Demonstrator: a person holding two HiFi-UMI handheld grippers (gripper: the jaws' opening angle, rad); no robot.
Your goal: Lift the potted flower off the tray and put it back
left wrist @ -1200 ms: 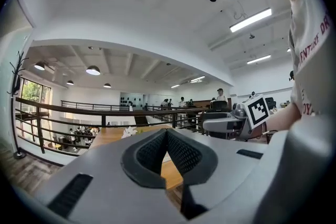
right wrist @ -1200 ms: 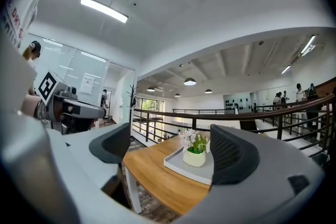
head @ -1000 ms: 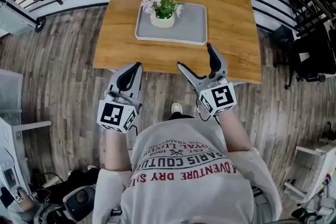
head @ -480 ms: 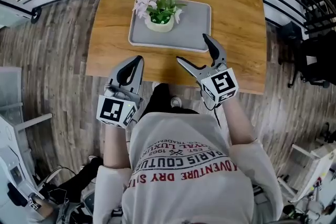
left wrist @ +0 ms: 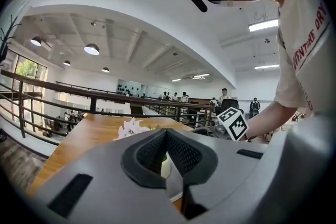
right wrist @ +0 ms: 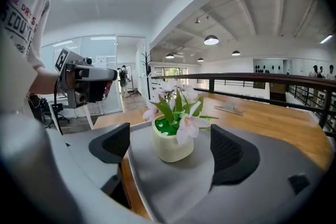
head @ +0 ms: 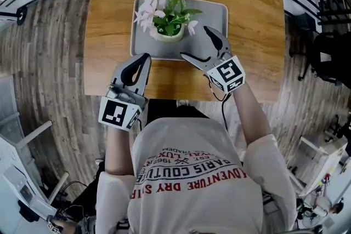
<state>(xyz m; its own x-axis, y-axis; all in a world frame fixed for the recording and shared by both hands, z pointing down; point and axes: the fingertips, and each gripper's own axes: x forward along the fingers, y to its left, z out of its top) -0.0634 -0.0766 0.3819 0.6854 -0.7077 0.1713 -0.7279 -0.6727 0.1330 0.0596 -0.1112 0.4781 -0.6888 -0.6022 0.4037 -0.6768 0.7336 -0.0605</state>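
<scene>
Potted flower (head: 167, 22) upright on left part of grey tray (head: 214, 13), on wooden table (head: 109, 19). Right gripper (head: 196, 42) spread wide over tray's near edge; holds nothing, pot ahead between jaws, untouched. Left gripper (head: 145, 57) closed, grips nothing, just beside tray's near edge.

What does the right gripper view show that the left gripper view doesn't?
Only the right gripper view: the whole pot on the tray, framed between open jaws, and the left gripper off to one side. Only the left gripper view: its shut jaws hiding most of the pot, and the right gripper's marker cube. Both: flowers, table, railing.
</scene>
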